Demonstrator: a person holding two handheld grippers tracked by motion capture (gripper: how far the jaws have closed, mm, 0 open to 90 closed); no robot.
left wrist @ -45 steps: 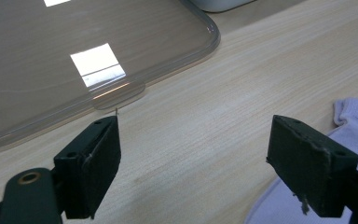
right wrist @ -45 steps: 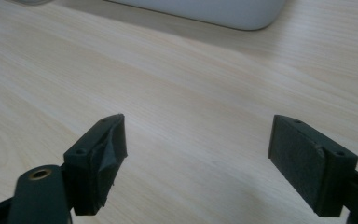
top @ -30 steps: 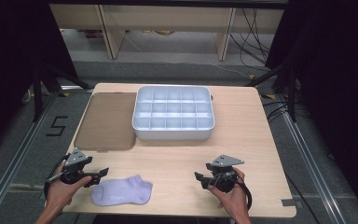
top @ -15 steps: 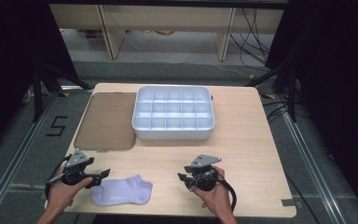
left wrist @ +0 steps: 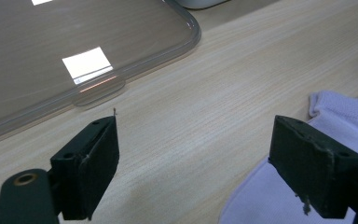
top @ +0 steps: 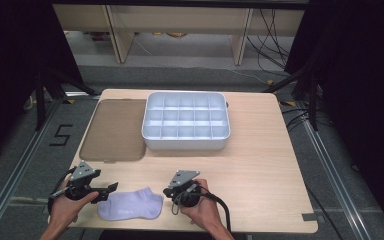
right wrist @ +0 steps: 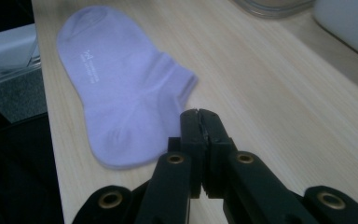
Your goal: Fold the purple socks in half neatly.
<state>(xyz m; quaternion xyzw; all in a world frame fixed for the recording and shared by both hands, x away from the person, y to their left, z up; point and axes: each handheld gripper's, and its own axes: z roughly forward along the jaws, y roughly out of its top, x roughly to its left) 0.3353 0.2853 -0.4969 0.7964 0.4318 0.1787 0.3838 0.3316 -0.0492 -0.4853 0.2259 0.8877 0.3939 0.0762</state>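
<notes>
Sock (top: 129, 206) flat at worktop (top: 260, 165) front edge | right tongs (right wrist: 200, 122) just closed, jaws pressed together on nothing, beside sock's heel | left tongs (left wrist: 214, 154) wide, sock edge near one jaw

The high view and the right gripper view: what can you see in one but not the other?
High view alone: the person's two hands, the left hand-held gripper with jaws apart beside the sock's toe end, the whole white plastic tray of small compartments, and the grey floor around the table.

Right gripper view alone: close up, the right hand-held gripper with its black jaws pressed together and nothing between them, and small white print on the sock.

Both: the flat lilac ankle sock, the pale wooden table and the clear flat plastic lid.
</notes>
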